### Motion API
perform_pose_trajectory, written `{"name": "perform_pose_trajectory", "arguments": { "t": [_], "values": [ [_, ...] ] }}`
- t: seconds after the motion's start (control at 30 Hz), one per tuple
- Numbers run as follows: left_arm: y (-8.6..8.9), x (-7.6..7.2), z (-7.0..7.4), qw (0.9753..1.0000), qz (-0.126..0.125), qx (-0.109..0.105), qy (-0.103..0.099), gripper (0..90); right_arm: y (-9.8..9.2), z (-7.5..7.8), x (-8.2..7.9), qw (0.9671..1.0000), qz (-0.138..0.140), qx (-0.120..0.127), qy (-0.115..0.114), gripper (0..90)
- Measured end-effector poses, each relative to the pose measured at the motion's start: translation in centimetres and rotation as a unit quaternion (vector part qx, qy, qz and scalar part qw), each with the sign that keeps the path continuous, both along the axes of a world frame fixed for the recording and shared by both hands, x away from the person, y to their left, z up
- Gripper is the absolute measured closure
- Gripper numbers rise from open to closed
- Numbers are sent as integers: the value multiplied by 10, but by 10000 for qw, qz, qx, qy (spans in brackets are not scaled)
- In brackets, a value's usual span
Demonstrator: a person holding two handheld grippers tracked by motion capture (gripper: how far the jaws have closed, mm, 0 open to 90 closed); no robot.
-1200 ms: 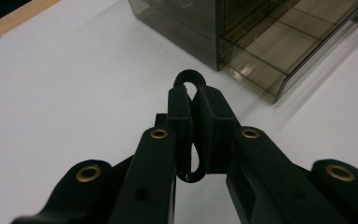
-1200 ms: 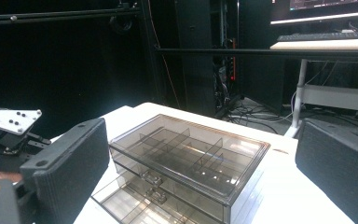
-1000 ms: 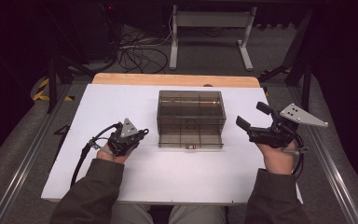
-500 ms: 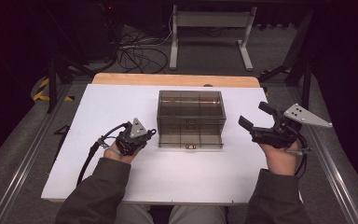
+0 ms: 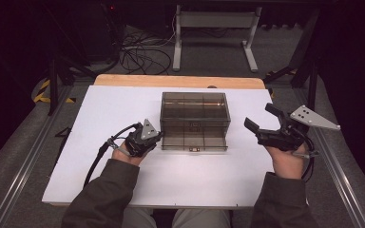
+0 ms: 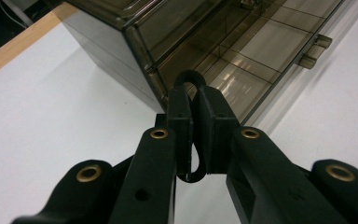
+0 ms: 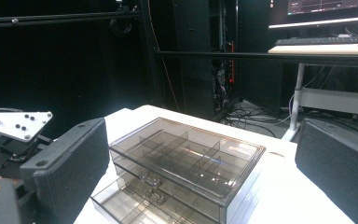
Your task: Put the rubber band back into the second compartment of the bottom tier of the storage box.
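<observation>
Left claw (image 6: 193, 135) pinches a black looped band (image 6: 192, 80) beside the smoky drawer box's (image 5: 195, 118) half-open bottom drawer (image 5: 193, 142) mid-tabletop; right claw (image 5: 261, 124) gapes empty; band not yet stowed.

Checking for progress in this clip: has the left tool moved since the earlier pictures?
Yes. The left tool has moved right across the white table, closing in on the front left corner of the smoky drawer box, which stayed put.

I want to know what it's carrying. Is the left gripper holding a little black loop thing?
Yes, the left gripper has its jaws shut on a small black loop near the drawer box.
</observation>
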State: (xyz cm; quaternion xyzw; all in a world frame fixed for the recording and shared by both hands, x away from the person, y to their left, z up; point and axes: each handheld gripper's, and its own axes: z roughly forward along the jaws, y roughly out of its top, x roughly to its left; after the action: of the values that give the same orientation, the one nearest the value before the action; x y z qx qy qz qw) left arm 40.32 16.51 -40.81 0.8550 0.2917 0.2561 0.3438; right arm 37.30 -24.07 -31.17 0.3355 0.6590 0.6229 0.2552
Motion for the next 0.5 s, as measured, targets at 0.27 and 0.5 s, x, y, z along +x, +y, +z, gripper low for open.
{"name": "perform_pose_trajectory", "arguments": {
  "t": [0.27, 0.5],
  "values": [
    [-15, 4, -3, 9999, -125, 51, 45, 835, -2, 1, -1, 10000, 12, 18, -28, 36],
    [-25, 7, -4, 9997, -199, 129, 78, 835, -4, 2, -2, 10000, 1, 68, -40, 36]
  ]
}}
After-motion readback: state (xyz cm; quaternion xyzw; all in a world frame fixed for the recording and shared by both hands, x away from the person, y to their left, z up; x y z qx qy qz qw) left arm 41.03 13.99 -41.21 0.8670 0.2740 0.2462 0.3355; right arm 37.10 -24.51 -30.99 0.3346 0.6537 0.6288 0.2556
